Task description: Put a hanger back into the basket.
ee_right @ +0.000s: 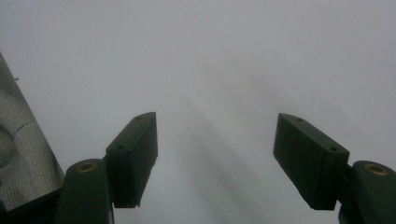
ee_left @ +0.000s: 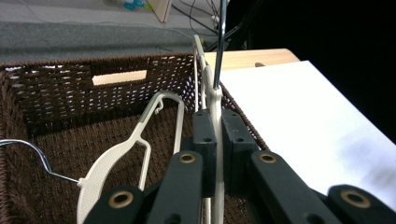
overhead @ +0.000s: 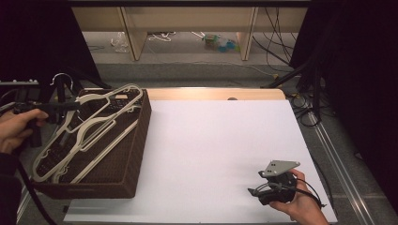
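A cream plastic hanger (ee_left: 215, 100) with a metal hook (ee_left: 219, 42) stands edge-on between the pads of my left gripper (ee_left: 217, 135), which is shut on it near the neck. From above, the left gripper (overhead: 75, 107) holds this hanger (overhead: 112, 96) over the back of a brown wicker basket (overhead: 141, 126), hook (overhead: 61, 77) up. Several more cream hangers (overhead: 84, 140) lie in the basket; one (ee_left: 135, 140) shows below the jaws. My right gripper (overhead: 257, 192) rests low at the table's front right, open, with only white tabletop between its pads (ee_right: 215, 154).
The basket wall (ee_left: 56, 88) has a slot handle. A white table surface (overhead: 211, 140) spreads right of the basket, with a wooden strip (overhead: 211, 93) along its back. Checked grey fabric (ee_right: 18, 154) shows beside the right jaws. Cables lie on the floor (overhead: 305, 112) to the right.
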{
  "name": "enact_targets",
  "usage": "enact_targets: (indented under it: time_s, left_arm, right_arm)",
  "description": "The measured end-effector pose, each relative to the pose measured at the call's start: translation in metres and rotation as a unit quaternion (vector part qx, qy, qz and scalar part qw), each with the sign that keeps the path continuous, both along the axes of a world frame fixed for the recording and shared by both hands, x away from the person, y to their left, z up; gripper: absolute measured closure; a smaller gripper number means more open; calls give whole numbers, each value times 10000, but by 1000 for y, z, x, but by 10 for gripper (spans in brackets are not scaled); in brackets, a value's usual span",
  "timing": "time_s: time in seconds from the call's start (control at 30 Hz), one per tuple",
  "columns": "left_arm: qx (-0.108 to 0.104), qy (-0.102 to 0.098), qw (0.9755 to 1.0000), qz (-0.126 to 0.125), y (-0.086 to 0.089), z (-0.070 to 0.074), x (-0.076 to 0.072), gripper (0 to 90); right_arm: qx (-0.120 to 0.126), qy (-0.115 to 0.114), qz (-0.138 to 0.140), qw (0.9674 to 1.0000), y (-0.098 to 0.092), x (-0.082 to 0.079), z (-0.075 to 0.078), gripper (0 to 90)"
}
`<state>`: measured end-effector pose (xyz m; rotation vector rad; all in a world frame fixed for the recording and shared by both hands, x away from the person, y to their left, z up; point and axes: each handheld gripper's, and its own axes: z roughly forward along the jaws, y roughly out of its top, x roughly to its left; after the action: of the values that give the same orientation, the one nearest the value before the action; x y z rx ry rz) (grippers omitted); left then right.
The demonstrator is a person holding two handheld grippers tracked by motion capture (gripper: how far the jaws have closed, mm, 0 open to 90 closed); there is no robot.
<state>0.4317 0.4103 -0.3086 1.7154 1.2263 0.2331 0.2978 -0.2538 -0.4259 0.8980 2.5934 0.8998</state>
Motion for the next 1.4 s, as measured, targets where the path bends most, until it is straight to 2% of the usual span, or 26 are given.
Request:
enact_targets:
  time_s: [0.07,0.17,0.33,0.37,0.47,0.5,0.6,0.73,0.97,1.07,1.2,1.33,1.4]
  left_arm:
    - [75,44,10000,-15,0,-3,3,856]
    - [62,105,9999,-42,1,-7,7,856]
    - [48,64,9999,-99,5,-11,8,856]
    - [66,71,9999,-125,6,-12,9,856]
    - [184,132,9995,-229,3,-18,9,856]
    - [221,126,9993,-291,2,-20,10,856]
    - [192,144,9990,-368,0,-26,11,856]
    - [281,251,9985,-404,-2,-36,14,855]
    - [186,520,9982,-221,1,-60,16,855]
    - [168,527,9984,-73,5,-66,16,851]
    - [420,634,9970,105,7,-74,15,827]
    - [580,726,9953,272,8,-83,16,807]
    - [704,785,9938,366,9,-85,16,796]
  right_arm:
    - [-2,1,3,10000,0,0,0,318]
    - [-4,-15,-1,10000,0,0,0,318]
    - [-8,8,10,10000,0,1,0,319]
    - [29,-55,-28,10000,1,0,-2,318]
    - [37,-71,8,10000,1,0,-1,319]
    - [0,27,24,10000,1,0,1,319]
    - [25,-70,-14,10000,1,1,-2,319]
    - [-13,6,18,10000,1,1,-1,319]
    - [-18,17,29,10000,0,1,-1,319]
    - [10,-36,9,10000,1,1,-3,319]
    - [14,-34,17,10000,1,1,-3,319]
    - [1,38,36,10000,2,1,-3,319]
    - [33,7,20,10000,3,1,-4,319]
